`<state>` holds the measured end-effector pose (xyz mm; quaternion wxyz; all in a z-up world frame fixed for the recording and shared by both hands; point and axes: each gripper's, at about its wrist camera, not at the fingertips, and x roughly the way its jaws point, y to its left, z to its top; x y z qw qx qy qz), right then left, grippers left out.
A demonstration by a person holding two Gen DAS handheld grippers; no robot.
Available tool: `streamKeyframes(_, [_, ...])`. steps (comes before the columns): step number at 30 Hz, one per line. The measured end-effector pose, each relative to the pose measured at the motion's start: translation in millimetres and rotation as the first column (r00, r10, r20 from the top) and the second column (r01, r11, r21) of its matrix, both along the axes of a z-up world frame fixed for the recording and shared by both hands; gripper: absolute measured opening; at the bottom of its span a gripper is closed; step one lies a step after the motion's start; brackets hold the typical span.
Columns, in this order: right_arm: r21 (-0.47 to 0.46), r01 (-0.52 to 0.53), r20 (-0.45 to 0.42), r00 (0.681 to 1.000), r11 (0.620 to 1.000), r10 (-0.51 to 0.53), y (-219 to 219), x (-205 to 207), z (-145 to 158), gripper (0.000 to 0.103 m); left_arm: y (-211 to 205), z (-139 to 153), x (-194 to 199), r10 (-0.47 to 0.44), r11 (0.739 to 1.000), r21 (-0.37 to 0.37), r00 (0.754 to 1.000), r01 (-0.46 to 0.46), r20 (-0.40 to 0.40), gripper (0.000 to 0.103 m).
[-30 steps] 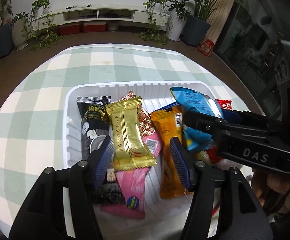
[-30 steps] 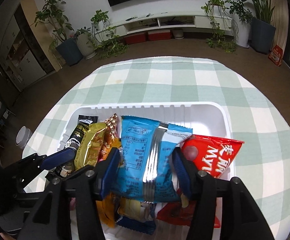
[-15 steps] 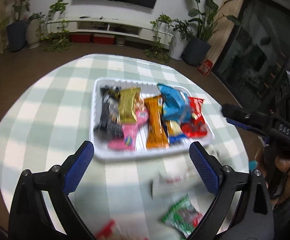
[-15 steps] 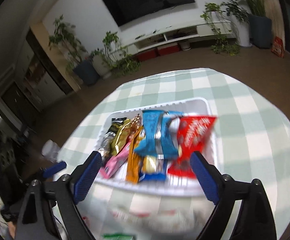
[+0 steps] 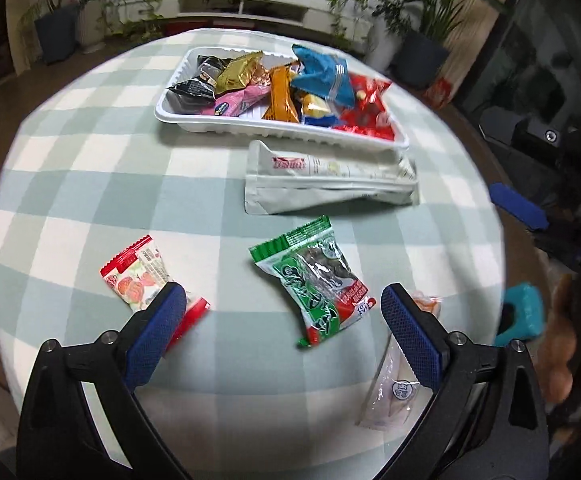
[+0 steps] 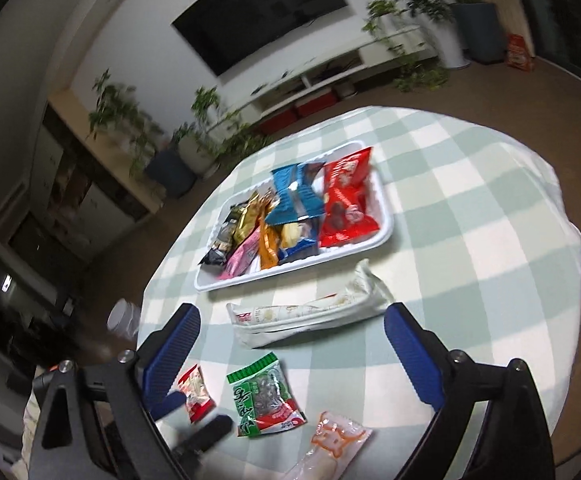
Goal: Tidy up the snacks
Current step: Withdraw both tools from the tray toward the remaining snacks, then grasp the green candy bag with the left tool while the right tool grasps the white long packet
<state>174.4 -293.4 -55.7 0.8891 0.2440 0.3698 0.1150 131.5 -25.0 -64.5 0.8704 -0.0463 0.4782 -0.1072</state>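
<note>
With both sets of jaws spread wide and empty, you had the green packet (image 5: pixel 316 280) lying loose between the left gripper (image 5: pixel 280 336) tips, slightly ahead. The white pouch (image 6: pixel 310 314) sat ahead of the right gripper (image 6: pixel 290 354), touching the tray (image 6: pixel 386 236). Closing flat on the surface could have skated the slick packet away or bunched the cloth (image 5: pixel 90 184). The red-white packet (image 5: pixel 138 276), partly under your left jaw, risked being dragged.

We've got bare tabletop (image 5: pixel 90 208) wide open on the left; the far tray (image 5: pixel 274 130) is packed full, the long white pouch (image 5: pixel 330 188) bars its near rim, and the green packet (image 5: pixel 318 280) sits mid-lane.
</note>
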Motion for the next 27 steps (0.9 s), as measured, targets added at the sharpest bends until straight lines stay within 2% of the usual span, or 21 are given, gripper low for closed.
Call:
streamKeyframes(2, [0.004,0.031,0.007,1.0,1.0,-0.031,-2.9,-6.2,-8.1,0.096,-10.2,-0.6,-0.3,0.007,1.0,0.019,1.0,-0.007,0.0,0.099])
streamKeyframes(7, [0.018,0.065,-0.041,0.997,0.998,-0.064,-16.0,-7.0,-35.2,0.095,-22.7,-12.4,11.5,0.028,0.999,0.039,0.998,-0.026,-0.047,0.098])
streamKeyframes(12, [0.117,0.096,-0.063,0.994,0.988,-0.089,-37.2,-8.3,-43.2,0.094,-22.4,-25.6,23.5,0.064,0.997,0.045,0.994,-0.061,-0.086,0.098])
streamKeyframes(14, [0.126,0.092,-0.067,0.994,0.988,-0.084,-38.3,-8.7,-44.5,0.094,-22.9,-30.3,28.2,0.066,0.997,0.056,0.993,-0.061,-0.096,0.096])
streamKeyframes(15, [0.136,0.089,-0.07,0.994,0.987,-0.08,-38.5,-8.8,-45.2,0.094,-24.6,-32.4,30.0,0.062,0.997,0.061,0.993,-0.056,-0.1,0.091])
streamKeyframes(18, [0.149,0.078,-0.072,0.995,0.986,-0.068,-37.8,-8.8,-45.8,0.094,-31.5,-35.4,33.0,0.054,0.993,0.11,0.994,-0.044,-0.091,0.089])
streamKeyframes(21, [0.143,0.065,-0.064,0.996,0.988,-0.057,-34.4,-9.6,-45.1,0.093,-34.1,-35.9,35.5,0.04,0.992,0.123,0.996,-0.03,-0.081,0.084])
streamKeyframes(23, [0.135,0.058,-0.065,0.997,0.989,-0.05,-32.6,-9.0,-45.2,0.09,-33.8,-35.3,38.8,0.033,0.992,0.123,0.996,-0.023,-0.082,0.078])
streamKeyframes(26, [0.128,0.053,-0.069,0.997,0.99,-0.045,-30.6,-9.1,-45.9,0.087,-31.3,-32.4,42.3,0.022,0.993,0.116,0.996,-0.012,-0.081,0.062])
streamKeyframes(27, [0.123,0.051,-0.068,0.997,0.991,-0.043,-30.0,-9.3,-45.9,0.085,-30.3,-30.9,42.5,0.018,0.994,0.113,0.997,-0.009,-0.077,0.049])
